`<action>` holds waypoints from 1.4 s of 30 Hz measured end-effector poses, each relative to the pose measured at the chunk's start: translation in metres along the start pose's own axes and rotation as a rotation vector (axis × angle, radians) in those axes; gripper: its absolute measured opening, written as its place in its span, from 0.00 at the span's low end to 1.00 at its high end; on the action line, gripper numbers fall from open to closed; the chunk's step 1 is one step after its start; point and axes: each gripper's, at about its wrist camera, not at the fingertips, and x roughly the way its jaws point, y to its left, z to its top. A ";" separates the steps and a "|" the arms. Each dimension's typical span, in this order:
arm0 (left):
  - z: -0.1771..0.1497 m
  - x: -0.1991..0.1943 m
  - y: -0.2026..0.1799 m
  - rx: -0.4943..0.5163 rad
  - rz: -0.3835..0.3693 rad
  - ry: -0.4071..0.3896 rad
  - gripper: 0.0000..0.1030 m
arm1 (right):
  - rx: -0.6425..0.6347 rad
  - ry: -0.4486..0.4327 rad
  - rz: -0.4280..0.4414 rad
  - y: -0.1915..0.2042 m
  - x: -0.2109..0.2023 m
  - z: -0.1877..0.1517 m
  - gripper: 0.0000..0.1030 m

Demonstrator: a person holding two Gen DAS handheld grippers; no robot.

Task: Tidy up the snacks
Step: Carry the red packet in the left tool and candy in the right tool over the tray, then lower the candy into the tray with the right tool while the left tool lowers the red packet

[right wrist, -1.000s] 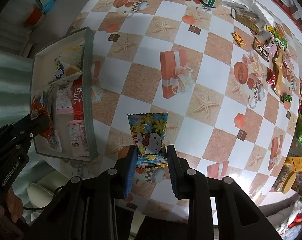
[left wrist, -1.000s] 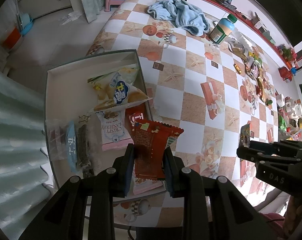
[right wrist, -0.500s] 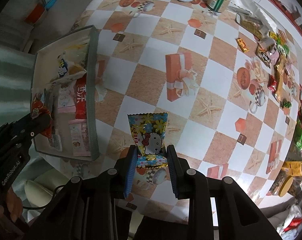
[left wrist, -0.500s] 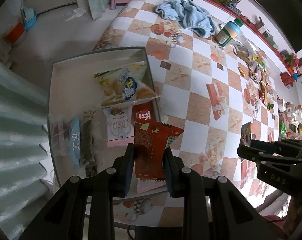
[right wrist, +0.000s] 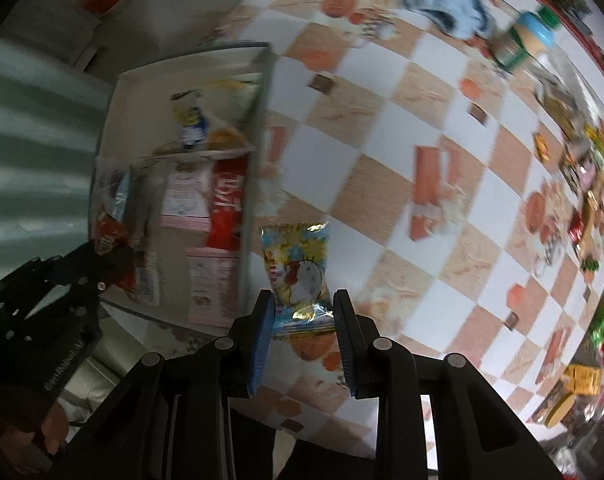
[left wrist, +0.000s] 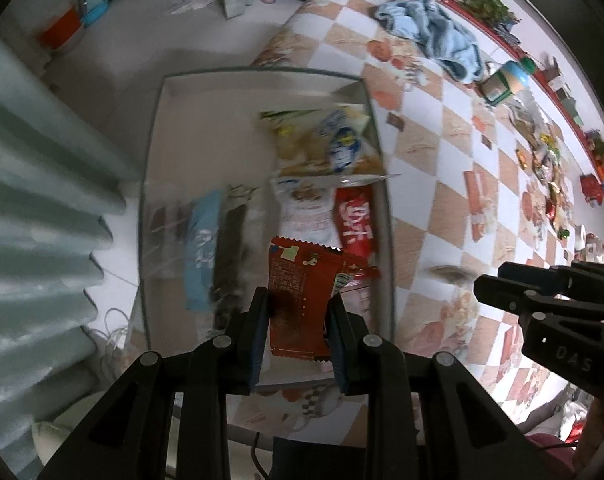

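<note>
Both hand-held grippers have shifted toward the box: left still grasps red packet, right cartoon candy.

Open bench in the middle, crowding at both ends

The shallow grey-walled tray has bare white floor in its far left part; its near half is packed with snack packets, and its low wall stands between tray and checkered bench. The middle of the bench lies free, with a crumpled blue cloth, a green-capped bottle and a strip of scattered small snacks along its far and right edges.
</note>
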 end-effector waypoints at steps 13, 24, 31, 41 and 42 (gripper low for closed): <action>-0.005 0.014 0.028 -0.055 0.016 0.037 0.29 | -0.048 0.022 0.004 0.027 0.012 0.021 0.31; -0.006 0.024 0.024 -0.002 0.048 0.075 0.30 | 0.458 0.180 0.065 -0.079 0.075 0.008 0.82; -0.008 0.025 0.018 0.038 0.069 0.091 0.30 | 0.618 0.185 0.146 -0.085 0.106 0.005 0.82; -0.006 0.028 0.015 0.047 0.069 0.100 0.30 | 0.554 0.219 0.067 -0.051 0.122 0.013 0.65; -0.006 0.029 0.015 0.045 0.067 0.099 0.30 | 0.526 0.223 0.027 -0.048 0.121 0.011 0.55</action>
